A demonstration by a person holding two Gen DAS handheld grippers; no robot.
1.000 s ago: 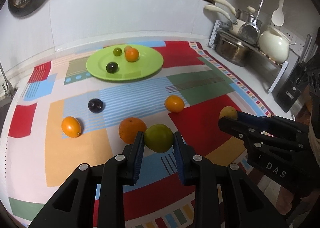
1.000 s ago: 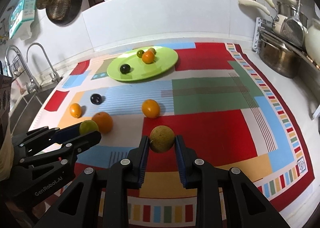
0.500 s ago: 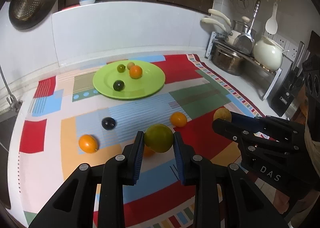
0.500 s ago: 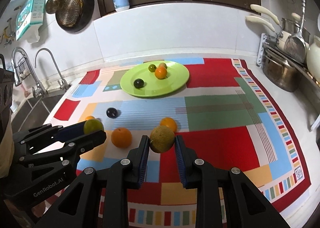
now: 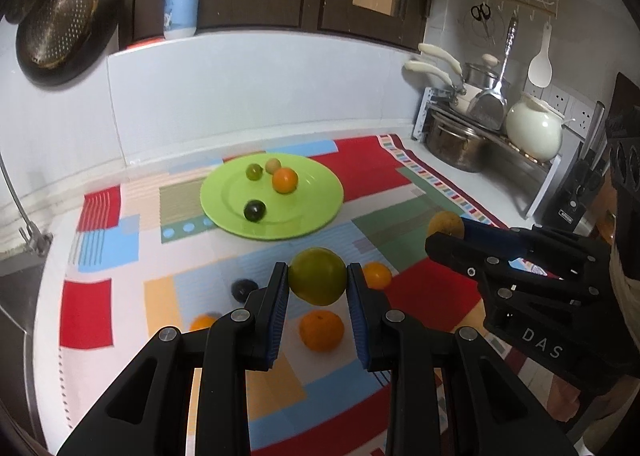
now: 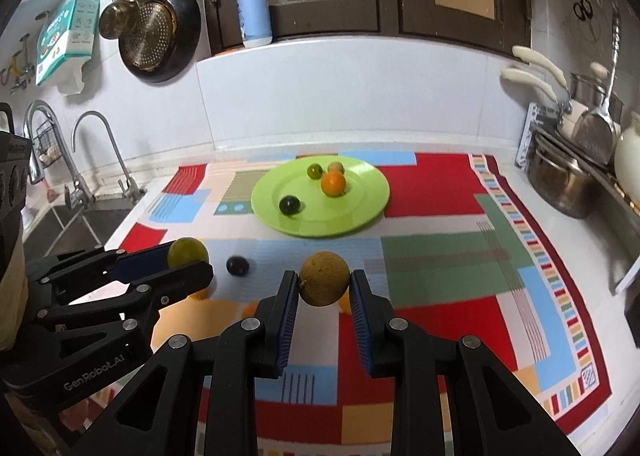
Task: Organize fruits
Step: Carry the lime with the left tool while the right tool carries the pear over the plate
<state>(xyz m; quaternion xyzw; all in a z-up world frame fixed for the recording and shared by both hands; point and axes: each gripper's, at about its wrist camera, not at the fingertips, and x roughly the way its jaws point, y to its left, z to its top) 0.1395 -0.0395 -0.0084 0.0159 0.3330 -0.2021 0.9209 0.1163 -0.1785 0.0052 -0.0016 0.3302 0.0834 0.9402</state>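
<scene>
Kitchen counter under a patchwork cloth (image 6: pixel 440 183), two fruits carried at once.

Left gripper (image 5: pixel 318 284) is clenched on a green fruit (image 5: pixel 317 276) and right gripper (image 6: pixel 325 286) on a tan fruit (image 6: pixel 324 278), both pinched across the middle and held above the cloth, likely bound for the green plate (image 6: pixel 360 215) at the far centre, where four small fruits already sit. Loose oranges (image 5: pixel 322 330) and a dark plum (image 6: pixel 237 265) wait near the grippers.
</scene>
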